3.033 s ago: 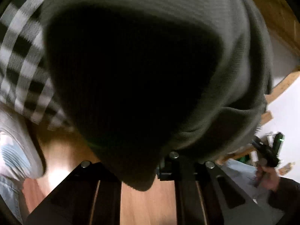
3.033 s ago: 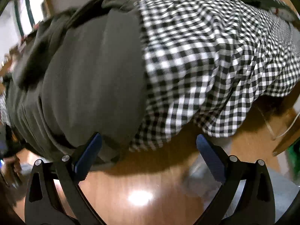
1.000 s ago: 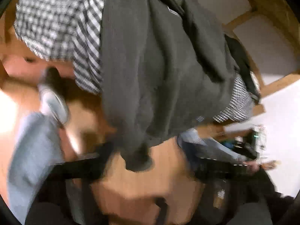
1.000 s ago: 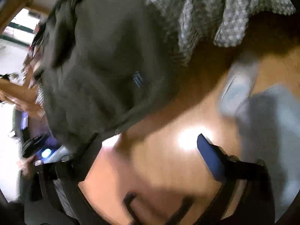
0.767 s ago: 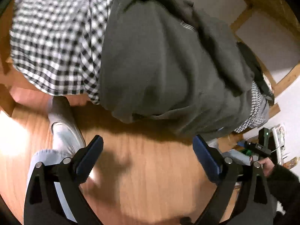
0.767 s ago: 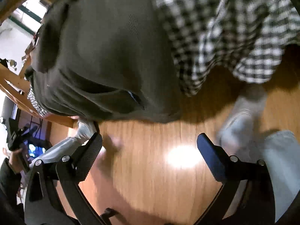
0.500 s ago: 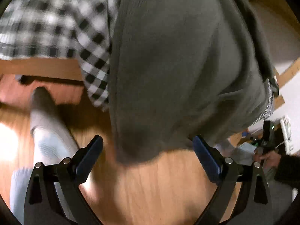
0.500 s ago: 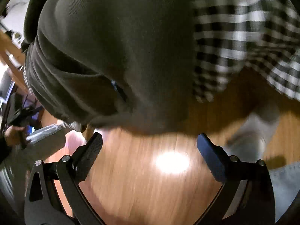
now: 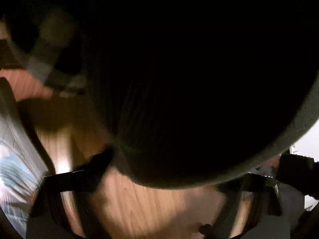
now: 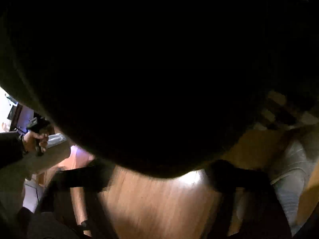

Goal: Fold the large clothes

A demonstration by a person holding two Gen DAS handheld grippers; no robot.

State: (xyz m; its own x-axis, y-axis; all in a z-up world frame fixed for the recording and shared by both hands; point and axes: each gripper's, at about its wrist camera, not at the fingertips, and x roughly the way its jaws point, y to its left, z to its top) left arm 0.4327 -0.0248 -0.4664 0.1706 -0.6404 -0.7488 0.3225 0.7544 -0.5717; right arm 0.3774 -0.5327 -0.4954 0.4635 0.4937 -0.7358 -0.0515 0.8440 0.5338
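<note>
- My two claws, left and right: jaws just been closing, honestly can't tell if they've bitten yet.
- One dark sweater, its hem dangling between both pairs of jaws, right up close.
- Farther off: one wooden floor, one blurry checked shirt.

Can't read a single letter, label or number anywhere here, both views are mostly dark fabric and motion blur.

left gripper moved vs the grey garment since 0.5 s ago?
Yes. The left gripper has closed in on the grey garment, whose hanging edge now fills the left wrist view above the wood floor. Its jaws have just been closing, garment edge between them.
</note>
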